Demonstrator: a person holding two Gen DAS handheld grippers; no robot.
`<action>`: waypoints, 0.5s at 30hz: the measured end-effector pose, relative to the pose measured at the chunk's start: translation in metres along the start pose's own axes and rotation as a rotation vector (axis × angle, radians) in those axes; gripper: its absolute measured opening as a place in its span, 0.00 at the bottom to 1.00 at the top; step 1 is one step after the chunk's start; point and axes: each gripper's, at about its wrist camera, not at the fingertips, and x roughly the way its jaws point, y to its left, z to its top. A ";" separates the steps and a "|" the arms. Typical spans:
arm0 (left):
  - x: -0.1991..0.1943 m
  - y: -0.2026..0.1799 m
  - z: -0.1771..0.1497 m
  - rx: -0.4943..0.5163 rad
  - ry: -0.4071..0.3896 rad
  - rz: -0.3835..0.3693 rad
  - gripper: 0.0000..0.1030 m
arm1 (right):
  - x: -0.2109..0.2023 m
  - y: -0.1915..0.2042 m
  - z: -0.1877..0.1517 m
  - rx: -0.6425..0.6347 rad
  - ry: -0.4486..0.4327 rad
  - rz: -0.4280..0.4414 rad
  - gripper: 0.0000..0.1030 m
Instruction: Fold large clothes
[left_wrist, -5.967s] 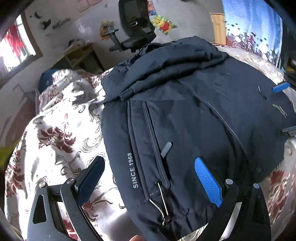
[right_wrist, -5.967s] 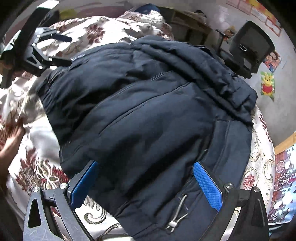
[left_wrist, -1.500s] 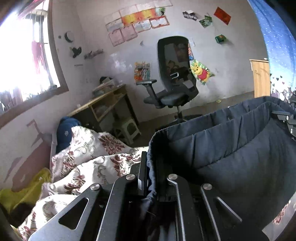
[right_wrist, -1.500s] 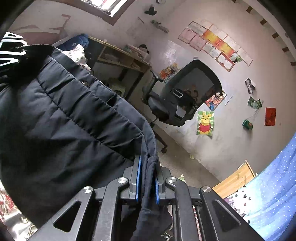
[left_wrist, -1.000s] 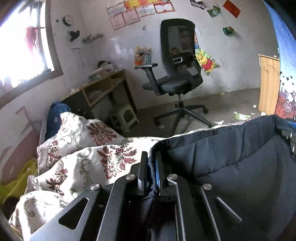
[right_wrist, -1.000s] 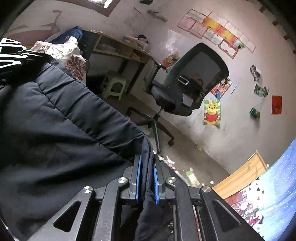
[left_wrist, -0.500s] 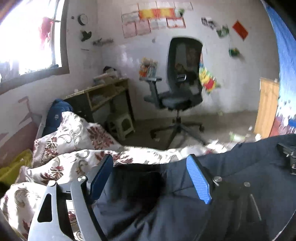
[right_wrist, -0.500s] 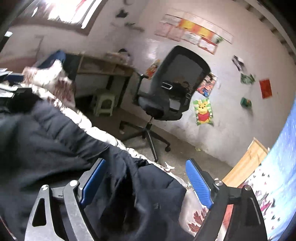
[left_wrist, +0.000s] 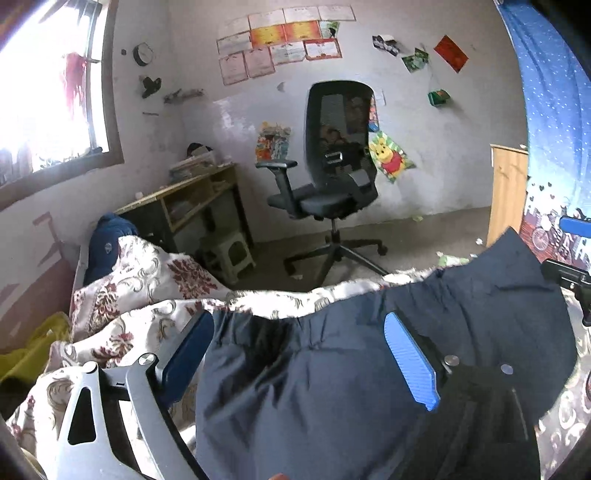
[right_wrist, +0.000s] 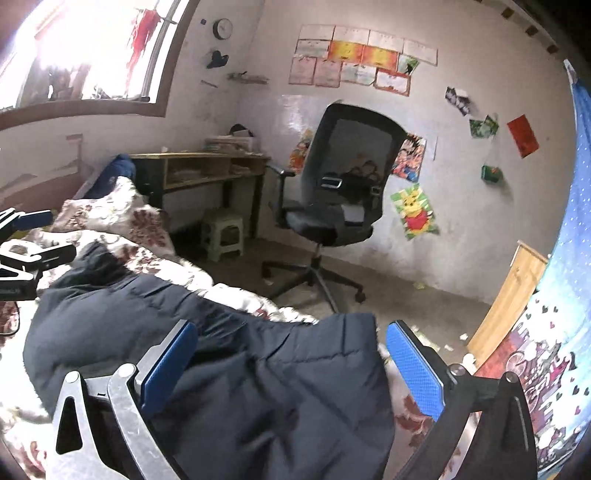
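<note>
On the floral bedspread (left_wrist: 147, 314), at six o'clock in the left wrist view, the dark jacket (left_wrist: 332, 387) lies beneath the wide-spread, empty left gripper (left_wrist: 299, 354). In the right wrist view the right gripper (right_wrist: 291, 363) gapes equally empty above it; flatten the fold next. Its long axis apparently runs nine-to-three.

Nothing legible is showing anywhere; the wall papers (left_wrist: 284, 48) at upper centre are staying too blurred to read.
</note>
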 end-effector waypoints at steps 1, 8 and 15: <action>-0.003 0.000 -0.005 0.003 0.014 -0.009 0.90 | -0.003 0.002 -0.003 0.007 0.015 0.018 1.00; -0.004 -0.004 -0.060 0.058 0.158 -0.083 0.92 | -0.005 0.022 -0.040 0.046 0.206 0.214 1.00; 0.031 -0.007 -0.102 0.068 0.320 -0.075 0.92 | 0.034 0.034 -0.083 0.102 0.415 0.265 1.00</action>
